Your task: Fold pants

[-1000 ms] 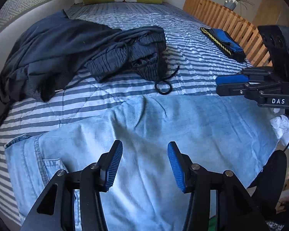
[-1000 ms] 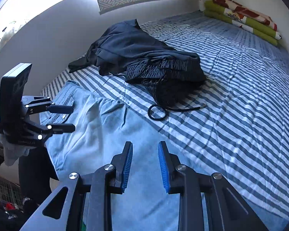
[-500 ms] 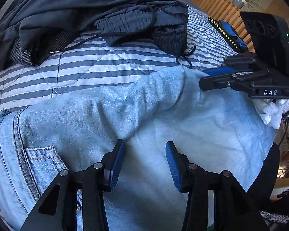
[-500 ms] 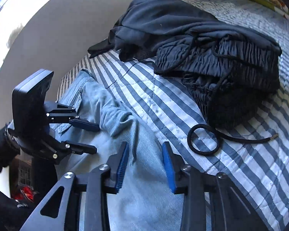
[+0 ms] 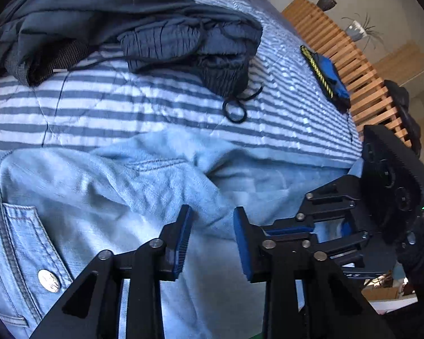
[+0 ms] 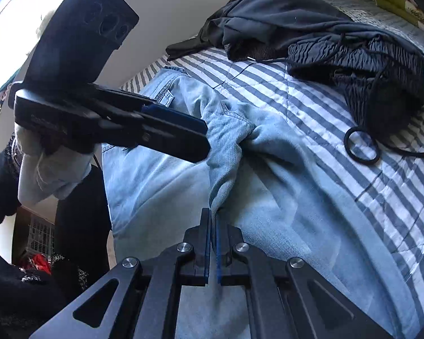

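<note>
Denim jeans (image 6: 282, 197) now bunched into ridge | our right gripper (image 6: 213, 243) newly clamped on it; left gripper (image 5: 210, 237) closing, cloth between jaws, not yet pinched | we're set to lift & fold

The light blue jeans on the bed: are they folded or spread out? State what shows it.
Spread out, not neatly folded. The jeans lie open across the striped bed, with only a raised ridge bunched where the right gripper pinches it.
</note>
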The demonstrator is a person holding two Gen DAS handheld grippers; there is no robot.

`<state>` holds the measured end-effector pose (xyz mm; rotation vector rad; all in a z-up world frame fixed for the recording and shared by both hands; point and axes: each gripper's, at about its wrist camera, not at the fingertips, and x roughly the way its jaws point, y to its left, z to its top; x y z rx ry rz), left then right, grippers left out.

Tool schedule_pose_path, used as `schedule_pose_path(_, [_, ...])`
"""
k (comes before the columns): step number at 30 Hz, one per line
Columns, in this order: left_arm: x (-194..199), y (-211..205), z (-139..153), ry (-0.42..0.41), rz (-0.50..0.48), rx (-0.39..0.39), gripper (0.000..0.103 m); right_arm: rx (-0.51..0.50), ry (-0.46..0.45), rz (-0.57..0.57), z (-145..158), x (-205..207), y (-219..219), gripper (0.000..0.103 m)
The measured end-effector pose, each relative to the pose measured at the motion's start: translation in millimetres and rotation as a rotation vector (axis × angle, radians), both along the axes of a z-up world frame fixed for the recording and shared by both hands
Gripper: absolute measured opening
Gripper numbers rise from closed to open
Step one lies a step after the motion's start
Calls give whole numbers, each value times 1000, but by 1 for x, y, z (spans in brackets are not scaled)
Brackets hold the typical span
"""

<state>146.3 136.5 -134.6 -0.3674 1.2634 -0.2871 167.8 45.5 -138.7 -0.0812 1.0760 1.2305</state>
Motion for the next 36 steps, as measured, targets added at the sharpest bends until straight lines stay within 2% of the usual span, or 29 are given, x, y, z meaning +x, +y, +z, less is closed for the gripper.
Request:
schedule_pose_path(2, [0,-4,-15,23,-2,24,13,-6,-1,9,-2,-2,2,5])
schedule_pose_path(3, [-1,-5,-20,26,-1,32,1,-11,1,16,-2,-5,0,7])
schedule_pose_path(7, [-5,3,-31,8,32,-14,0,-33,41,36,2,1,1,11])
schedule_pose_path(11, [-14,9,-33,-16,31,-32,0,95,170,-38,19,32,-18,20])
schedule_pose_path(13, [-18,13,-34,-23,34,-49,0,88,210,-73,18,49,-10,21])
schedule_pose_path(17, [-28,21,-35,-41,30,-66,0,39,293,-106,-1,69,20,21])
schedule_pose_path(21, [-33,24,-38,-69,15,-79,0,50,400,-156,-25,85,37,20])
schedule_pose_path(26, [-40,32,-41,-104,13,-131,1,179,484,-252,-32,109,41,22])
schedule_pose_path(30, [-45,37,-45,-133,5,-172,1,285,389,-436,-5,144,12,22])
schedule_pose_path(32, [-45,39,-45,-129,5,-180,1,346,432,-516,0,170,-9,22])
schedule_pose_path(34, [-45,39,-44,-133,3,-181,1,338,426,-516,8,182,-18,22])
schedule_pose_path(36, [-43,37,-45,-136,1,-178,1,254,361,-451,18,178,-16,22])
